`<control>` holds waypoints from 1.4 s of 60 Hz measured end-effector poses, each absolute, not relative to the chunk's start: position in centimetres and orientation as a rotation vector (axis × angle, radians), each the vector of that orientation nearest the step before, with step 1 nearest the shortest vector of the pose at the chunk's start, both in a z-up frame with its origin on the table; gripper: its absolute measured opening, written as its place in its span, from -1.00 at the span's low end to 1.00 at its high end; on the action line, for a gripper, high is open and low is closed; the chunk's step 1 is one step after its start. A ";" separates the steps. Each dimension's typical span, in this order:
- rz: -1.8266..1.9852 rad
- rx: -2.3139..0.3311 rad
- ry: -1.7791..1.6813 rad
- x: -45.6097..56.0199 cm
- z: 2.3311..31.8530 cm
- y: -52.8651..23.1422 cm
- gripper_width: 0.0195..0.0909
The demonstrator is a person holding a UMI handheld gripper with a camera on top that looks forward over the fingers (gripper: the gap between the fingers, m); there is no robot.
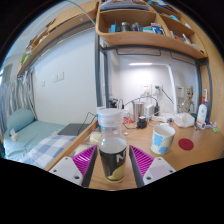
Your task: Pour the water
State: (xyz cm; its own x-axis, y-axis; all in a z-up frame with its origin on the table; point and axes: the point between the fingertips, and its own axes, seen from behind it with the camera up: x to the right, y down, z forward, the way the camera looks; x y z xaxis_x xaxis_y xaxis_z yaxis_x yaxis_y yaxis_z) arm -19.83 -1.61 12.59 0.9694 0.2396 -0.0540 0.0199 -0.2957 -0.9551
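Gripper [112,165], fingers to either side of a bottle, magenta pads [84,158] facing inward; jaws closed narrow against the bottle's sides, apparently pressing it, though the contact itself is hard to make out

Bottle [112,146]: clear plastic, white cap, dark label with yellow lettering; upright between the fingers, its base hidden low between them

Desk [190,158]: wooden surface, under and beyond the fingers

Cup [162,138]: white with blue print, just ahead of the right finger, apart from the bottle

Red disc [186,144]: flat on the desk, beyond the cup to its right

Shelf [140,38]: wooden, above the desk, far beyond the fingers, holding small items

Bed [35,140]: blue-green bedding, far left beyond the fingers
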 end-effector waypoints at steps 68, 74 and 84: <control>1.078 -1.911 0.860 -26.0 23.2 12.0 -0.77; 1.240 -1.847 1.070 -25.9 24.6 12.3 -0.75; 1.402 -1.773 1.342 -25.8 25.8 12.8 -0.75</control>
